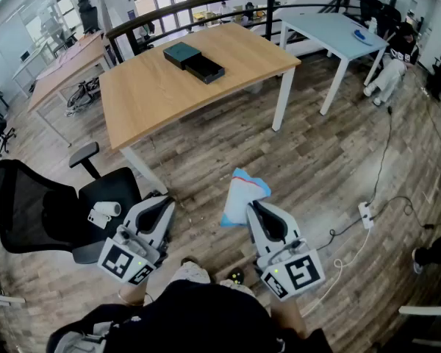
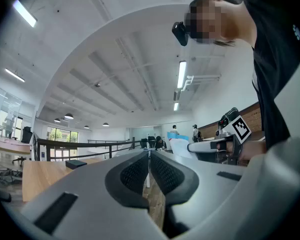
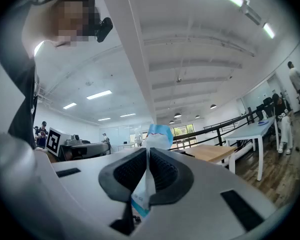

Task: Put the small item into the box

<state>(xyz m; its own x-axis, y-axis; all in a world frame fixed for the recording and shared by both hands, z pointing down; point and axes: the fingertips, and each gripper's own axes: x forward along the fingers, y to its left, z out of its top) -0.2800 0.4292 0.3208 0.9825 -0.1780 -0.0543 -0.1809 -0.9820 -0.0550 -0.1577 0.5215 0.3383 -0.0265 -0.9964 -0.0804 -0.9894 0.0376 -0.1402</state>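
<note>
My right gripper [image 1: 253, 207] is shut on a small white packet with blue edges [image 1: 241, 195], which sticks out past the jaws toward the table. In the right gripper view the packet [image 3: 155, 136] is pinched between the dark pads [image 3: 166, 174]. My left gripper [image 1: 164, 204] is shut with nothing in it; its pads [image 2: 138, 173] meet in the left gripper view. A dark open box [image 1: 204, 68] with its lid [image 1: 181, 53] beside it lies at the far side of the wooden table [image 1: 162, 87]. Both grippers are held low, well short of the table.
A black office chair [image 1: 37, 204] stands at my left with a small white object [image 1: 103, 213] on its seat. A white table [image 1: 331, 31] is at the far right. A power strip [image 1: 365, 213] and cables lie on the wood floor at right. A black railing [image 1: 228, 2] runs behind the tables.
</note>
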